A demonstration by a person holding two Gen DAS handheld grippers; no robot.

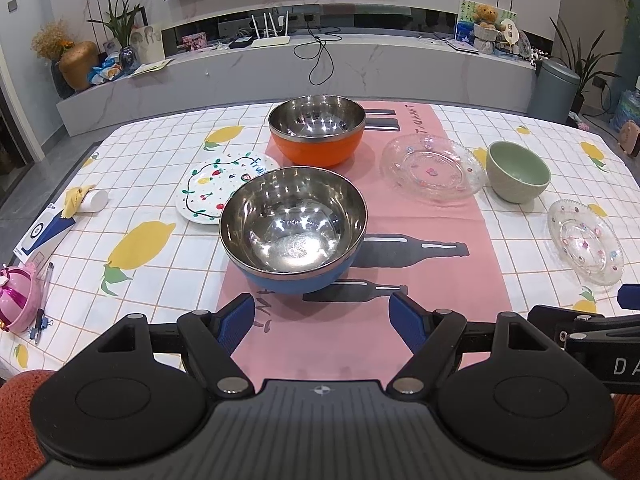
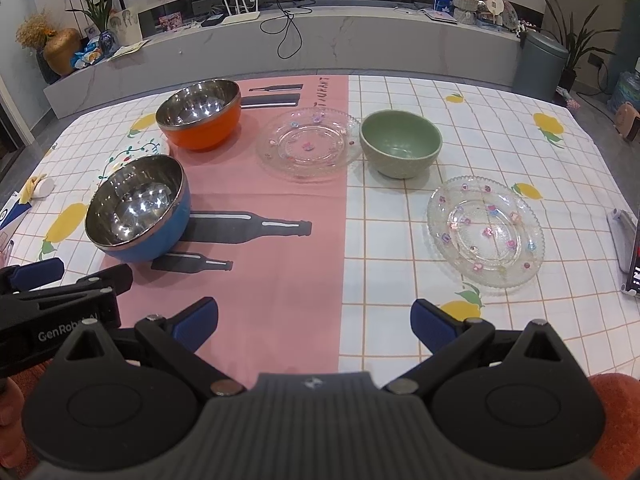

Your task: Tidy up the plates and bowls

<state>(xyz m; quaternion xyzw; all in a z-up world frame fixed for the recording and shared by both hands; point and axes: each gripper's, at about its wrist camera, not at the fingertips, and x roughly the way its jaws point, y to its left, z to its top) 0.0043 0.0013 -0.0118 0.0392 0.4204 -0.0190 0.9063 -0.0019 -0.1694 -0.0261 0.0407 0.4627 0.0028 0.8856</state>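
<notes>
A blue steel-lined bowl (image 1: 294, 232) (image 2: 138, 210) stands on the pink runner just ahead of my open, empty left gripper (image 1: 322, 316). An orange steel-lined bowl (image 1: 318, 130) (image 2: 200, 114) stands behind it. A white painted plate (image 1: 208, 188) (image 2: 132, 152) lies left of the blue bowl, partly hidden by it. A large glass plate (image 1: 434, 168) (image 2: 310, 142) and a green bowl (image 1: 518, 176) (image 2: 400, 142) sit to the right. A smaller glass plate (image 1: 586, 242) (image 2: 484, 230) lies ahead and to the right of my open, empty right gripper (image 2: 314, 318).
A white cup with a yellow cloth (image 1: 86, 202), a blue-white box (image 1: 42, 236), a pen (image 1: 42, 304) and a pink toy (image 1: 16, 300) lie along the left table edge. A phone (image 2: 636, 256) lies at the right edge. A TV bench stands behind the table.
</notes>
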